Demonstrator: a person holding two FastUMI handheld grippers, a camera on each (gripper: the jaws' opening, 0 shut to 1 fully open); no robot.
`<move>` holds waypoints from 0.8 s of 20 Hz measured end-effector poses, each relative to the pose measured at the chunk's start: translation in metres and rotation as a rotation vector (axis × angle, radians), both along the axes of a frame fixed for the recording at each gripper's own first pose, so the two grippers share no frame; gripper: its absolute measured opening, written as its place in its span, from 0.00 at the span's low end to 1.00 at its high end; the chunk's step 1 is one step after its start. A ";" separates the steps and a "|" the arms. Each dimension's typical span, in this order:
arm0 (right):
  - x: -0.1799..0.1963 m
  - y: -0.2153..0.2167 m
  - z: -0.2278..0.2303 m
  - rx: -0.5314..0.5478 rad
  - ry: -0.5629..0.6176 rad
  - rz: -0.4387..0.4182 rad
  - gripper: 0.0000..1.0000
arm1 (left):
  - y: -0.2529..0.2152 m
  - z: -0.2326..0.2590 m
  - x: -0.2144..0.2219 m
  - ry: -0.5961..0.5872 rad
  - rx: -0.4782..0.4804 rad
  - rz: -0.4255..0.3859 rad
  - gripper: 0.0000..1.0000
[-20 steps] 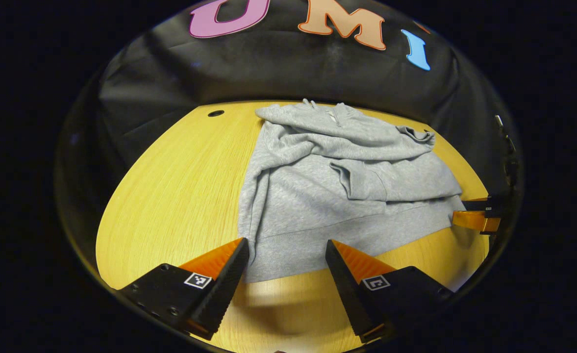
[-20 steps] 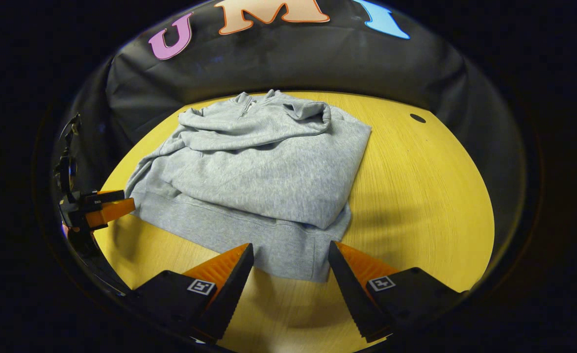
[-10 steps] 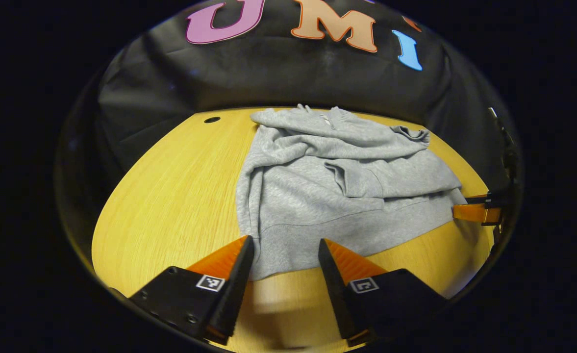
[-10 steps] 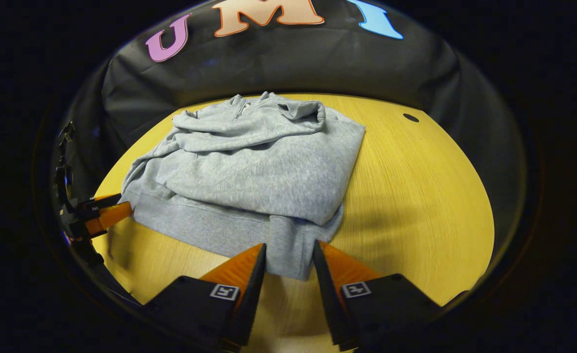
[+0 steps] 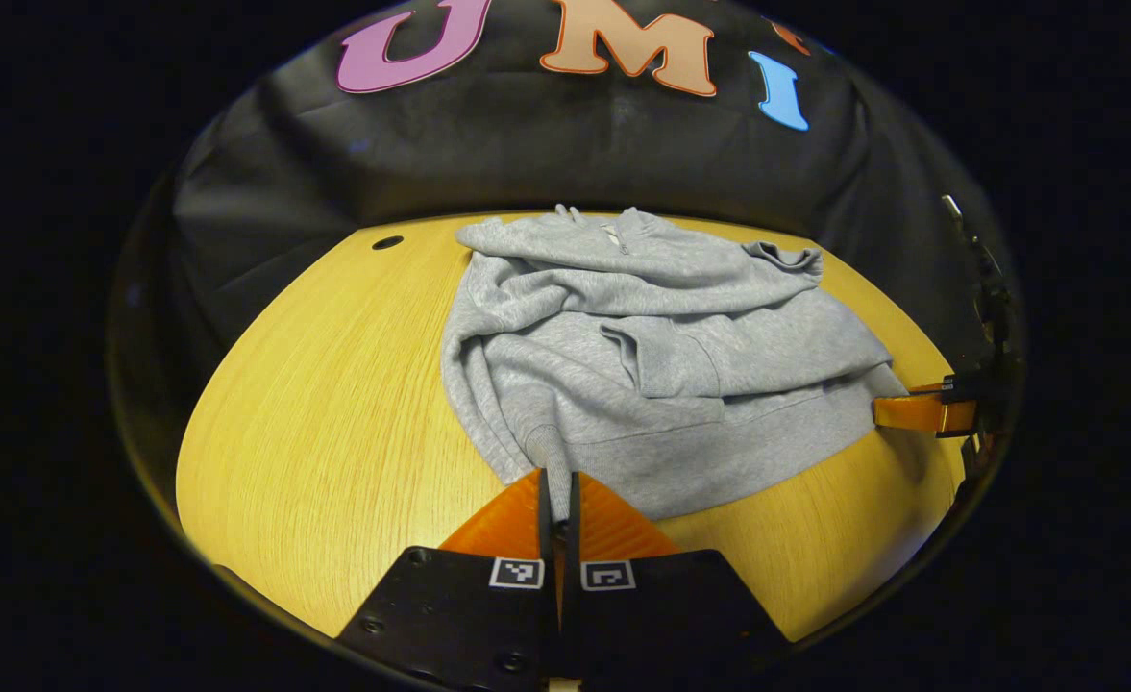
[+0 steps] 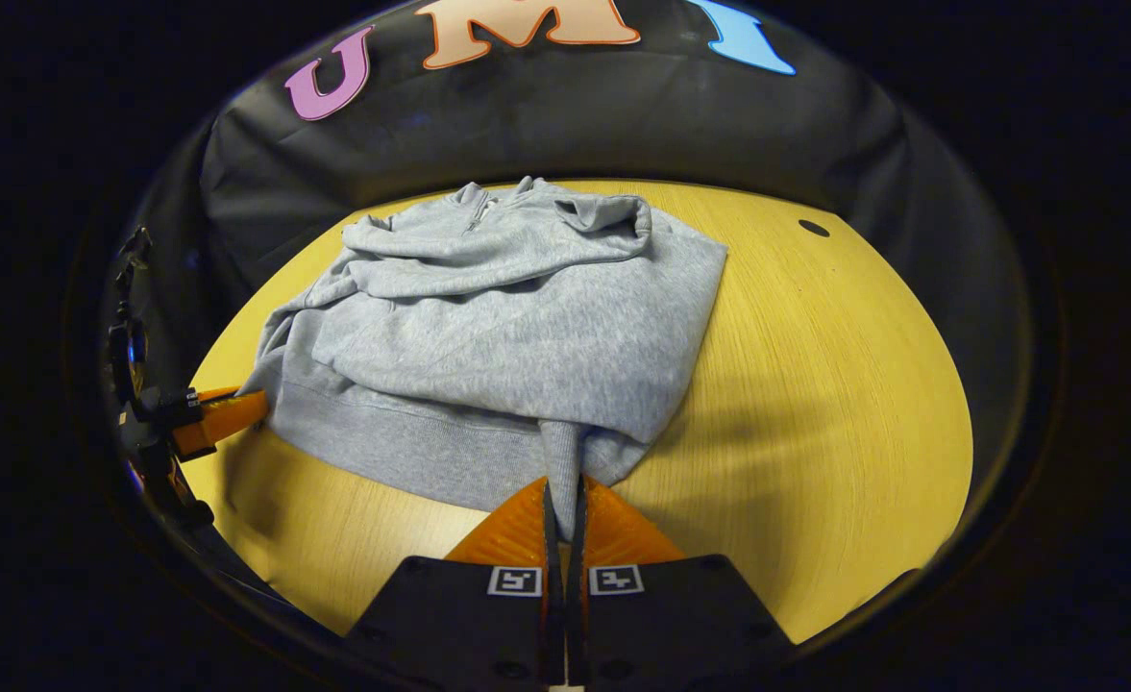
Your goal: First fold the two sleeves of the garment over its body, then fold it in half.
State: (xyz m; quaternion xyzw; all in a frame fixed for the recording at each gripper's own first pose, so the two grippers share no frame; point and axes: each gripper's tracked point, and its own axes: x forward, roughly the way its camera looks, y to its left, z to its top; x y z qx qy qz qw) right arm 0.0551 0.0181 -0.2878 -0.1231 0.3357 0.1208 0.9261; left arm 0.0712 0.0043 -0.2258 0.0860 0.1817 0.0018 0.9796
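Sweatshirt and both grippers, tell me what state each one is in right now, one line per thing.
Grey sweatshirt: lying on the wooden table, sleeves folded over its body, hem pinched at both near corners.
Left gripper: shut on the sweatshirt hem.
Right gripper: shut on the sweatshirt hem.

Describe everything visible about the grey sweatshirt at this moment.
The grey sweatshirt is a soft, heathered fleece-like knit with a short zip collar at the far end and a ribbed hem nearest the cameras. It lies on the yellow wooden table, both sleeves already folded across its body, rumpled rather than flat. The left gripper and the right gripper each have their jaws closed on a pinch of the hem, one at either corner, drawing the fabric into small ridges. It is not yet folded in half.
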 end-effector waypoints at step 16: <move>0.038 0.038 0.093 0.121 -0.166 0.043 0.04 | -0.024 0.118 0.029 -0.152 -0.316 -0.079 0.00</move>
